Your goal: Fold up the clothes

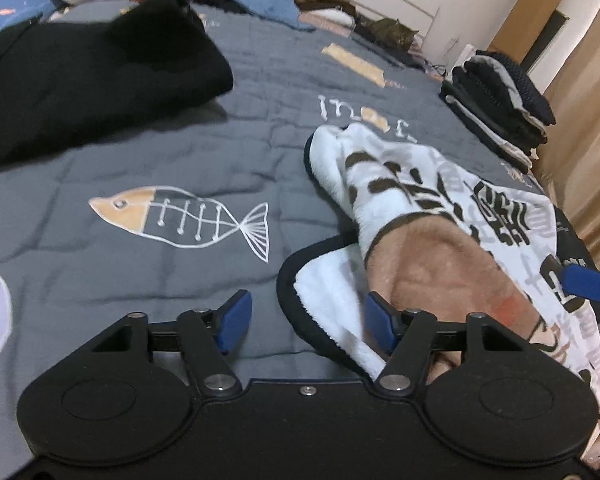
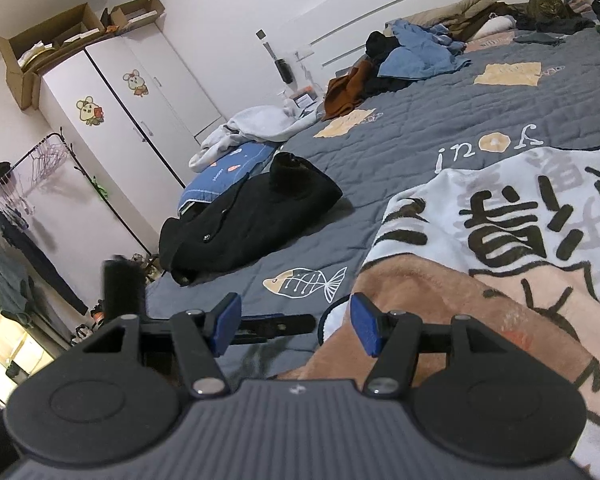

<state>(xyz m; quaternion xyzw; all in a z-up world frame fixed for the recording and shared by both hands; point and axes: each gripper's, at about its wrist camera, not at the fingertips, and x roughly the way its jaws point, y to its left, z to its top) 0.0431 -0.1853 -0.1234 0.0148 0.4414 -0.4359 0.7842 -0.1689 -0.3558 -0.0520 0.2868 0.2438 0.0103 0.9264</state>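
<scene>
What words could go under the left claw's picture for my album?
Open left claw over a gray fish bedspread, beside a fuzzy white blanket with black writing.

Plush white fleece garment with black printed characters [image 1: 432,200]: soft, napped, matt. Grey quilted cotton bedspread [image 1: 148,148]: stitched, matt. Black knitted garment [image 1: 80,80]: fuzzy. Gripper bodies are seen as matt black plastic; pads blue, rubbery.

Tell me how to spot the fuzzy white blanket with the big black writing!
Start at the grey quilt covering the bed, the one with the fish drawing. The blanket lies crumpled on the quilt, near the folded stack of dark clothes. Only it is white with bold black characters and a peach patch; the black garment is plain.
</scene>
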